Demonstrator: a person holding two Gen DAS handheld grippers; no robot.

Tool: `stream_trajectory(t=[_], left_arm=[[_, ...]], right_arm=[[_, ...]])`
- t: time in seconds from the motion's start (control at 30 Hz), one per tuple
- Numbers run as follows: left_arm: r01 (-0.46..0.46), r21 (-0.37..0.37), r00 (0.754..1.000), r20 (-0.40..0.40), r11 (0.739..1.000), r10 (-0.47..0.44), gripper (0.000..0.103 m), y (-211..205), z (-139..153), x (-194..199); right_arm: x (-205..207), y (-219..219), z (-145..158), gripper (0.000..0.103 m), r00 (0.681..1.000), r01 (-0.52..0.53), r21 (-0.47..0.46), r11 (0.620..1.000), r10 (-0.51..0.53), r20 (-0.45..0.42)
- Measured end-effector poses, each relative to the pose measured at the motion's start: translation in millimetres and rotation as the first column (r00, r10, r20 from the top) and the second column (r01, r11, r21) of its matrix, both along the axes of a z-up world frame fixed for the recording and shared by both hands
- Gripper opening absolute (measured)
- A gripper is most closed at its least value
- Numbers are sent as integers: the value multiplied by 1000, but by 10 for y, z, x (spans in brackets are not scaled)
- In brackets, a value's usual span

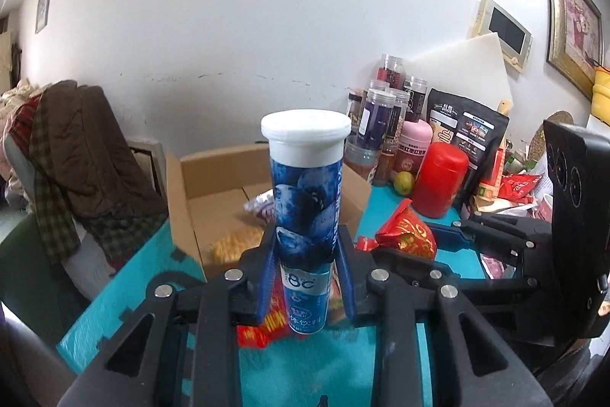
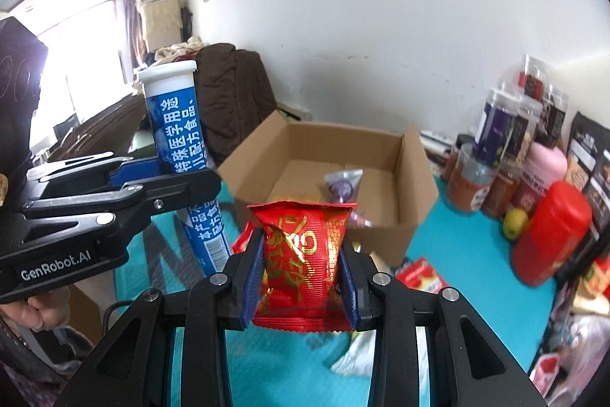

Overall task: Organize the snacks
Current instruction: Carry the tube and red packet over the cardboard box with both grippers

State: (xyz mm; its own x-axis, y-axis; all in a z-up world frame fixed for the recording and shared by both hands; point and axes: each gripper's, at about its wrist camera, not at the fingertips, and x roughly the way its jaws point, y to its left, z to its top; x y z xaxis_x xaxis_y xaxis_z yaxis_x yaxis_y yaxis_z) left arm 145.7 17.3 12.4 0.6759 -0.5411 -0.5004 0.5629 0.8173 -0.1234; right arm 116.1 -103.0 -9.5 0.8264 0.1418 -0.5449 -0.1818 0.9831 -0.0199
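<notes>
My left gripper (image 1: 305, 250) is shut on a blue tube with a white cap (image 1: 305, 201), held upright above the teal table. The tube also shows in the right wrist view (image 2: 179, 147), with the left gripper (image 2: 171, 174) around it. My right gripper (image 2: 301, 273) is shut on a red snack packet (image 2: 301, 262), which also shows in the left wrist view (image 1: 406, 231). An open cardboard box (image 2: 415, 185) stands behind both, holding a purple wrapped snack (image 2: 343, 185) and yellow snacks (image 1: 232, 245).
Jars (image 1: 381, 109), a red canister (image 2: 553, 235), a pink container (image 2: 543, 163), a black bag (image 1: 465, 132) and a green fruit (image 2: 514, 222) crowd the table's right side. More red packets (image 1: 267, 327) lie on the teal cloth (image 2: 438, 239). A chair with a brown coat (image 1: 76, 147) is at left.
</notes>
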Motion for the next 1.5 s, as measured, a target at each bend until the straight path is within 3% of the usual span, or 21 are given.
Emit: stream_trajectory(t=[0.5, 0.93, 1.2, 1.5], left_arm=[[5, -39, 999, 34, 999, -3, 28, -136, 151, 924], [-89, -20, 996, -32, 996, 88, 28, -93, -33, 1799], [-126, 39, 989, -77, 991, 128, 28, -129, -182, 2141], [-137, 106, 971, -180, 985, 155, 28, -152, -501, 2374]], right_arm=[[845, -140, 211, 35, 999, 3, -15, 1000, -3, 43], [1601, -185, 189, 35, 1000, 4, -16, 1000, -4, 16], [1972, -149, 105, 35, 999, -4, -49, 999, 2, -32], [2298, -111, -182, 35, 988, 24, -72, 997, -35, -154]])
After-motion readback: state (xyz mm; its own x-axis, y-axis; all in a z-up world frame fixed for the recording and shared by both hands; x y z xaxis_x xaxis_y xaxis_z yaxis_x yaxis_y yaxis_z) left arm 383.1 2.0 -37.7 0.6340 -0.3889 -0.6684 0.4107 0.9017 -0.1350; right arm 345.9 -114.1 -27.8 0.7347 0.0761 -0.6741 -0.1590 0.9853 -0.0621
